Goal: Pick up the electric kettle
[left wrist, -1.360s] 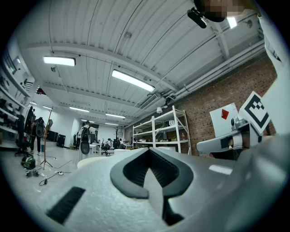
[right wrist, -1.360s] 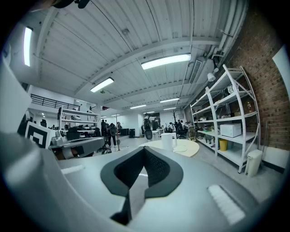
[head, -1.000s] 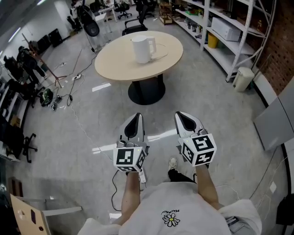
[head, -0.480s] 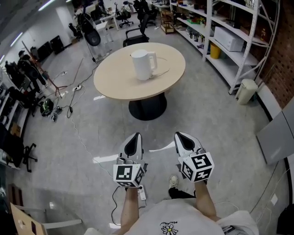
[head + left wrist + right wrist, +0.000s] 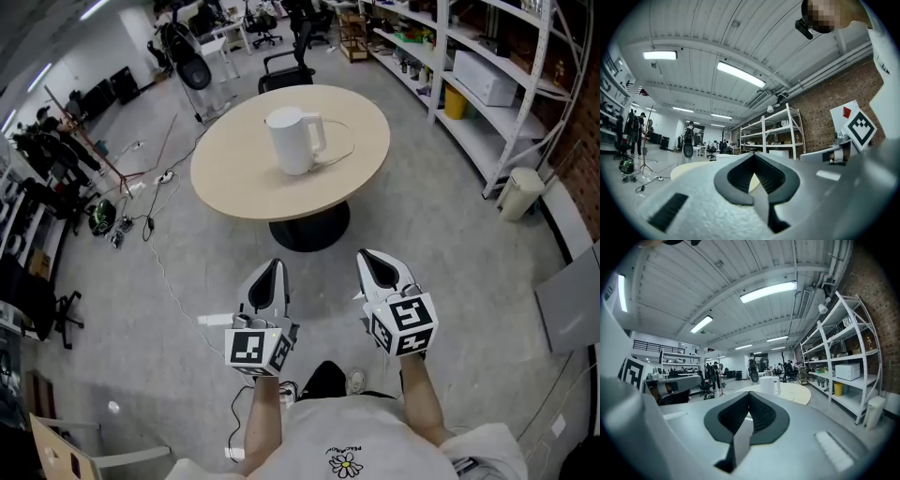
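A white electric kettle [image 5: 295,141] stands upright on the round beige table [image 5: 234,183], its handle to the right and its cord curling behind it. Both grippers are held level over the grey floor, short of the table's near edge. My left gripper [image 5: 271,269] is shut with nothing in it. My right gripper [image 5: 369,259] is likewise shut and empty. In the right gripper view the kettle [image 5: 768,385] shows small on the table [image 5: 799,393], beyond the closed tips of the right gripper [image 5: 749,393]. In the left gripper view the left gripper [image 5: 753,154] hides most of the table [image 5: 686,169].
Metal shelving [image 5: 487,66] with boxes lines the right wall, and a white bin [image 5: 518,192] stands beside it. An office chair [image 5: 286,64] is behind the table. Cables [image 5: 141,192] trail on the floor at left, where people [image 5: 56,145] stand.
Both grippers have moved forward toward the table, still shut. The table and kettle now lie nearer and larger in the head view.
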{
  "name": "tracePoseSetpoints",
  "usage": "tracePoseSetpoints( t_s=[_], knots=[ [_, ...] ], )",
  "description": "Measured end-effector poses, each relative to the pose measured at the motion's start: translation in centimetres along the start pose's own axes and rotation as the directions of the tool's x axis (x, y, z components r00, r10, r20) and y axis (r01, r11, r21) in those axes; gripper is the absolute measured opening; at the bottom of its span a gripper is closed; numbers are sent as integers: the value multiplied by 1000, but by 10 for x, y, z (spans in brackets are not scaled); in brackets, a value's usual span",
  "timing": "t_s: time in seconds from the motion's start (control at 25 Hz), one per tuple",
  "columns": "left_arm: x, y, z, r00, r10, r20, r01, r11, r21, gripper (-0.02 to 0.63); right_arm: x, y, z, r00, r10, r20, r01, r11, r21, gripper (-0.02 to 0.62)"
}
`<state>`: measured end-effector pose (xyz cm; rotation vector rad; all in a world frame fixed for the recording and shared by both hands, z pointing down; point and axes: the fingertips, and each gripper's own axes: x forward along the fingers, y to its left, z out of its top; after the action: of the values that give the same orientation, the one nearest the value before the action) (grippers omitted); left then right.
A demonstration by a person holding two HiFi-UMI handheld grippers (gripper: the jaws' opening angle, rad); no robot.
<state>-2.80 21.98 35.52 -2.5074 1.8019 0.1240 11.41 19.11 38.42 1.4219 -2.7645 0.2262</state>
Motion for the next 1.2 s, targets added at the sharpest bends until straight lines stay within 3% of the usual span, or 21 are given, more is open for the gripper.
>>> tracePoseSetpoints(
  t_s=[0.4, 0.88, 1.2],
  knots=[
    [129, 53, -19, 1000, -11, 28, 12, 1000, -23, 0, 107, -66, 14, 1000, -12, 9, 12, 1000, -6, 8],
    [349, 211, -18, 995, -59, 75, 62, 997, -41, 0, 354, -153, 71, 995, -99, 20, 100, 993, -56, 7],
    [421, 263, -57, 1000, -27, 13, 28, 996, -79, 0, 444, -197, 52, 990, -108, -86, 103, 993, -66, 8]
  ],
)
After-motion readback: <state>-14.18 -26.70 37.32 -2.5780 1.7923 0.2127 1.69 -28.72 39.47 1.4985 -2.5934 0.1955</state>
